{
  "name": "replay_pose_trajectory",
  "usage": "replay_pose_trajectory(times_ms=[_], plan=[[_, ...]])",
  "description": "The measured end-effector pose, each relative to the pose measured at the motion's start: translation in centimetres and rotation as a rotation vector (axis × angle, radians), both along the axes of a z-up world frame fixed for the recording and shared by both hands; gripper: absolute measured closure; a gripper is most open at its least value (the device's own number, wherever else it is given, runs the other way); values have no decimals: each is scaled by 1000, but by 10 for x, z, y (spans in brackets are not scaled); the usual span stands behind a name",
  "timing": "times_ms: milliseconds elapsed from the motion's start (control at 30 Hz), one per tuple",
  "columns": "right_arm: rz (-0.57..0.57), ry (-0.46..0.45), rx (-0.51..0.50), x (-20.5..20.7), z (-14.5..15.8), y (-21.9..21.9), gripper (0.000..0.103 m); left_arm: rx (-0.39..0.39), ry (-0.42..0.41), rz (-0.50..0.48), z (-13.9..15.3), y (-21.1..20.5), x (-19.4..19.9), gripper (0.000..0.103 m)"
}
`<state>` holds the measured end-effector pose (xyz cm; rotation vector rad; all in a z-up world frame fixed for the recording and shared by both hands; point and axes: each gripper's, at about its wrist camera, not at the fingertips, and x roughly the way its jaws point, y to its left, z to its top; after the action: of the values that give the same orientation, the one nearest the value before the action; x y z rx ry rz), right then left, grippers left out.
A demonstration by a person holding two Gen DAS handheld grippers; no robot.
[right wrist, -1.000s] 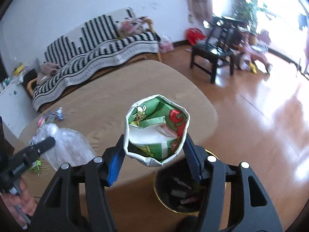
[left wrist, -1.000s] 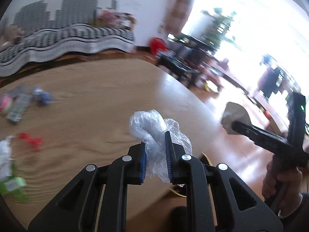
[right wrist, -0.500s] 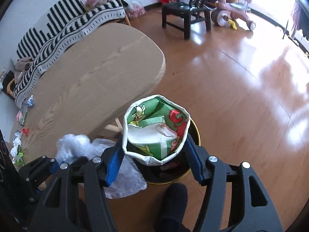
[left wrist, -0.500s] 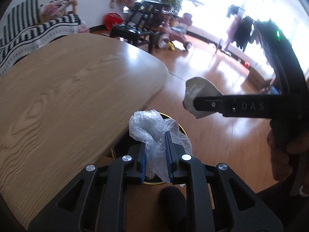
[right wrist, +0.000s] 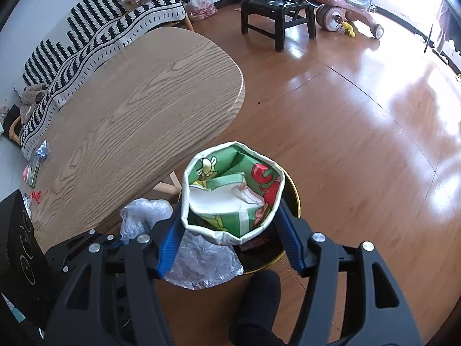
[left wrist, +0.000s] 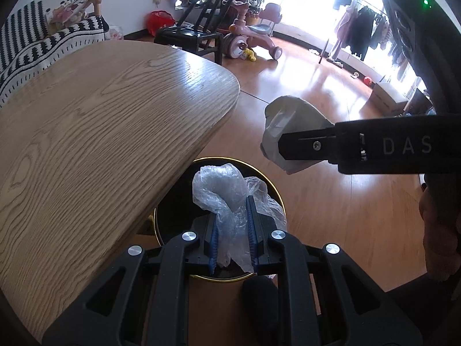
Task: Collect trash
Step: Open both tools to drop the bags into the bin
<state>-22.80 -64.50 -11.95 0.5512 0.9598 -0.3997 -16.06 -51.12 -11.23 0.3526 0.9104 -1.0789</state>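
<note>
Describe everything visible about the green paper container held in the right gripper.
The paper container is a crumpled, open-topped cup of folded printed paper: green inside with cartoon figures, one yellow, one red, and a white rolled rim. A white folded flap lies inside. From the left wrist view its outside looks plain grey-white. The right gripper clamps it between blue-padded fingers, mouth toward the camera, above the black, gold-rimmed trash bin, beside the clear plastic wrap.

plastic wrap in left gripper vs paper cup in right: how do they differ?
The plastic wrap is clear, crumpled and shapeless; the paper cup is printed green and red and keeps an open round mouth. The wrap is pinched thin between nearly closed fingers; the cup spans wide-set ones. Both hang over the black bin.
</note>
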Motion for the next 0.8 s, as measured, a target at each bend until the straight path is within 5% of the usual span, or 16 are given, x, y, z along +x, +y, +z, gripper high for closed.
replay_pose_trajectory(times_ms=[200, 367, 800], plan=[[-29, -4, 5, -3, 0, -5, 38, -7, 12, -21, -1, -1, -2, 84], [-44, -20, -3, -7, 5, -7, 27, -20, 15, -11, 1, 3, 2, 46], [-49, -124, -46, -6, 39, 8, 27, -82, -4, 7, 39, 33, 2, 24]])
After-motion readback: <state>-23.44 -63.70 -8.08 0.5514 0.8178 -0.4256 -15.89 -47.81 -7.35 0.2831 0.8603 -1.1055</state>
